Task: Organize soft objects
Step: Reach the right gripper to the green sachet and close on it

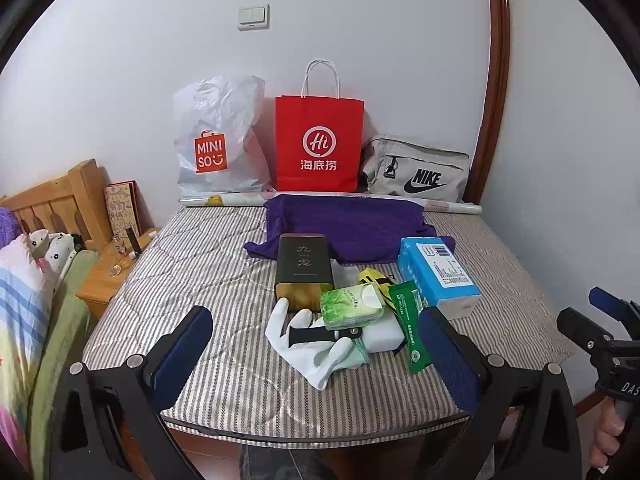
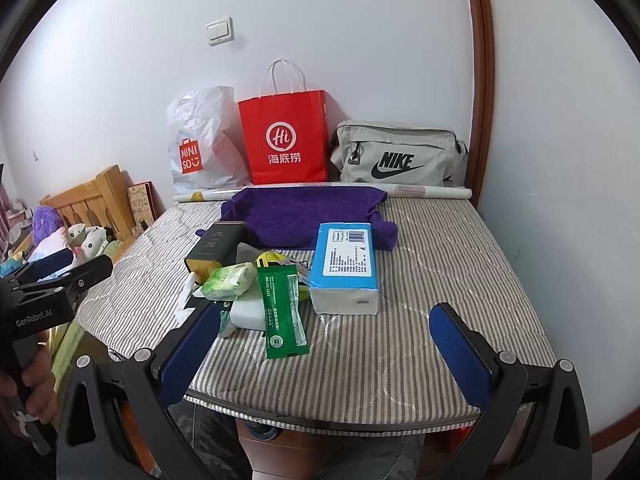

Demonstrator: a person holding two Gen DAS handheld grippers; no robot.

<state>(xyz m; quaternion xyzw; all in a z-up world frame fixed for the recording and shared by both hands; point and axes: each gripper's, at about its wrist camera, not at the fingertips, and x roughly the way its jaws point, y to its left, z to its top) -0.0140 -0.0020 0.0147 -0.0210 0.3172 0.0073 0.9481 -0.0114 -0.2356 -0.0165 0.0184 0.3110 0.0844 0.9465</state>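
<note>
A pile lies on the striped mattress [image 1: 192,272]: a white glove [image 1: 308,344], a green tissue pack [image 1: 352,306], a green sachet [image 1: 412,328], a white sponge block [image 1: 386,334], a blue tissue pack [image 1: 438,274], a dark tin [image 1: 304,270] and a purple towel [image 1: 348,224] behind. My left gripper [image 1: 316,344] is open above the near edge, in front of the glove. My right gripper [image 2: 326,340] is open, in front of the sachet [image 2: 284,312] and the blue pack [image 2: 346,266]. Both are empty.
Against the wall stand a white Miniso bag [image 1: 216,140], a red paper bag [image 1: 318,144] and a grey Nike bag [image 1: 418,172]. A rolled sheet [image 1: 236,199] lies before them. A wooden nightstand [image 1: 108,272] and bedding sit at the left.
</note>
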